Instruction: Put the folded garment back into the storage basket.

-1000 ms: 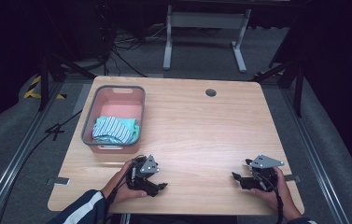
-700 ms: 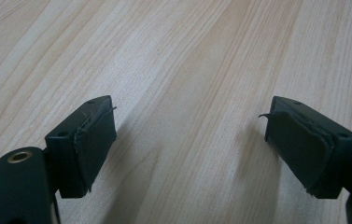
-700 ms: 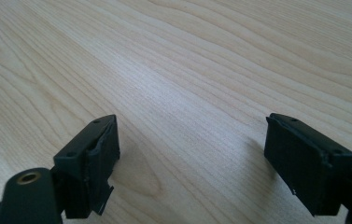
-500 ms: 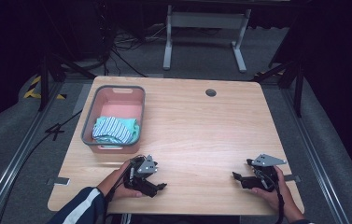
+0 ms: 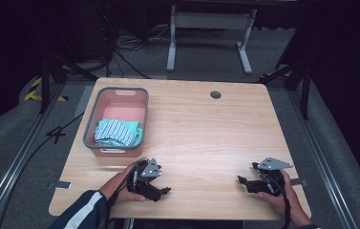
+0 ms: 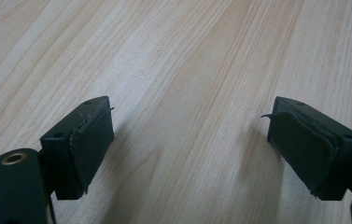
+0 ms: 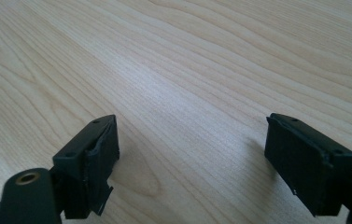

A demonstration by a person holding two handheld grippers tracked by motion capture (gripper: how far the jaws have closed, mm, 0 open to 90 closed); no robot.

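Resting near the worktop's [image 5: 206, 129] front edge, my left hand-held gripper [image 5: 161, 190] and right hand-held gripper [image 5: 244, 181] gape wide, holding nothing, bare wood between them.

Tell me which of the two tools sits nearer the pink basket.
The left tool, by the table's near edge, just in front of the pink basket. The right tool sits far across toward the table's other side.

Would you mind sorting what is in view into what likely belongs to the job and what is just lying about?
Likely the job:
- striped cloth
- pink basket
- left gripper, open
- right gripper, open

Just about:
- cable hole
- metal stand
- floor cables
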